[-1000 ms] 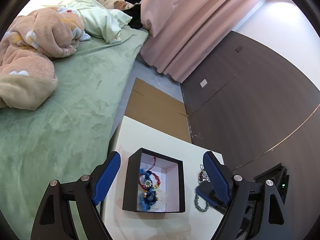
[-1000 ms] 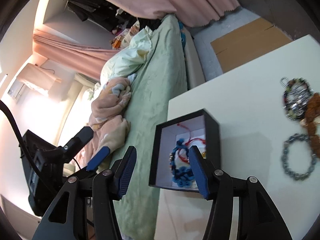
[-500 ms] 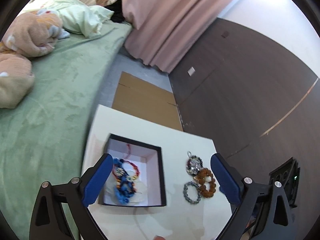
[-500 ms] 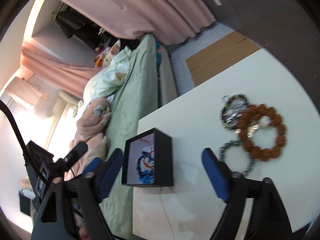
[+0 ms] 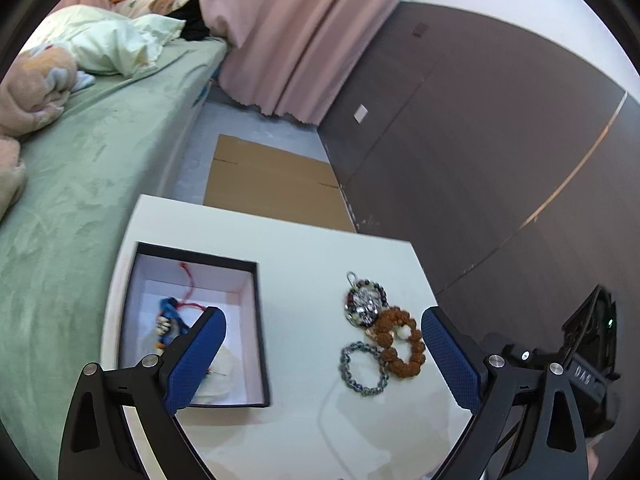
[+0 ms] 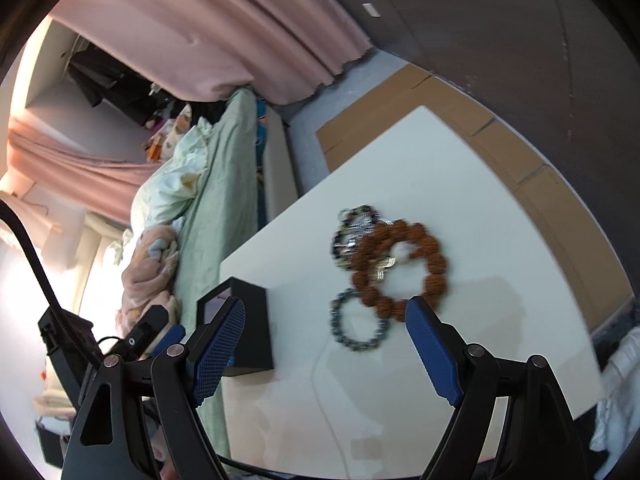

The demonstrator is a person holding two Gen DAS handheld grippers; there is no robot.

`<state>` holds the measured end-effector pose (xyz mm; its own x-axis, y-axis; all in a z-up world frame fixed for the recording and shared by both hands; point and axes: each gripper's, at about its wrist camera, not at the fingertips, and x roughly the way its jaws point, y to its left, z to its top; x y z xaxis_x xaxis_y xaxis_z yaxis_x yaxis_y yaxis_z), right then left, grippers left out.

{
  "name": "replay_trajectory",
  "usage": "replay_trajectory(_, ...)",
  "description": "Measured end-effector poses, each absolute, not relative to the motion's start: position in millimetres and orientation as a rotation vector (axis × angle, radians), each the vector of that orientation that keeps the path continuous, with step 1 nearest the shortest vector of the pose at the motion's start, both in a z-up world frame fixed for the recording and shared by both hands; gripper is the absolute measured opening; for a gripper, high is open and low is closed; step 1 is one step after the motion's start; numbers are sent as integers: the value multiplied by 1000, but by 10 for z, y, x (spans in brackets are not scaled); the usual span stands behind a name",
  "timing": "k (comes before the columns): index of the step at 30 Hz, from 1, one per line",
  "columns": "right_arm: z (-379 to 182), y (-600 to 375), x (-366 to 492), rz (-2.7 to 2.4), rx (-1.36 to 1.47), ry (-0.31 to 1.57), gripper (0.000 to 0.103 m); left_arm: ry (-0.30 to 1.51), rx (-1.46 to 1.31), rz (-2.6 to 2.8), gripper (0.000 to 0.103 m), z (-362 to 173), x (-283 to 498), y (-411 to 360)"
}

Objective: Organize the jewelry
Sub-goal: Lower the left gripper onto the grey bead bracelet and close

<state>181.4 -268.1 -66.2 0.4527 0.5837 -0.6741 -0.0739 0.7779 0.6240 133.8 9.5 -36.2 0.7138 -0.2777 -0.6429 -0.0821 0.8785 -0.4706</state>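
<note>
A black box (image 5: 256,304) with a white inside sits at the left of the white table (image 5: 304,248); a blue and red beaded piece (image 5: 170,316) lies in it. Right of the box lie a silver beaded charm bracelet (image 5: 366,304), a brown bead bracelet (image 5: 400,340) and a grey bead bracelet (image 5: 362,368). They also show in the right wrist view: brown bracelet (image 6: 400,264), grey bracelet (image 6: 356,324), silver one (image 6: 352,228), box (image 6: 252,328). My left gripper (image 5: 324,356) is open and empty above the table's near side. My right gripper (image 6: 324,344) is open and empty above the grey bracelet.
A bed with a green sheet (image 5: 80,168), pillow and pink blanket runs along the table's left side. Flat cardboard (image 5: 268,184) lies on the floor beyond the table. Pink curtains (image 5: 288,32) and a dark wall (image 5: 500,140) stand behind. A thin white cable (image 5: 326,408) lies on the table.
Both grippers have swung right, away from the box and toward the three bracelets. Both have opened wider. The right gripper was near the box and is now over the grey bracelet.
</note>
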Motion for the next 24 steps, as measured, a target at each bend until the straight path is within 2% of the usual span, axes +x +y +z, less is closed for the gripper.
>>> replay_trajectory(10, -850, -3106, 1854, 344, 643, 1095, 83, 844, -410, -186, 97, -557, 1431, -345)
replay_trajectory(17, -868, -3236, 1827, 334, 665, 1102, 83, 909, -295, -177, 66, -750, 1505, -649)
replay_trajectory(19, -869, -3273, 1821, 326, 669, 1099, 83, 933, -262, -174, 63, -830, 1535, -737)
replay_trajectory(24, -890, -3283, 1832, 317, 675, 1110, 83, 973, -201, -150, 47, -994, 1582, -867)
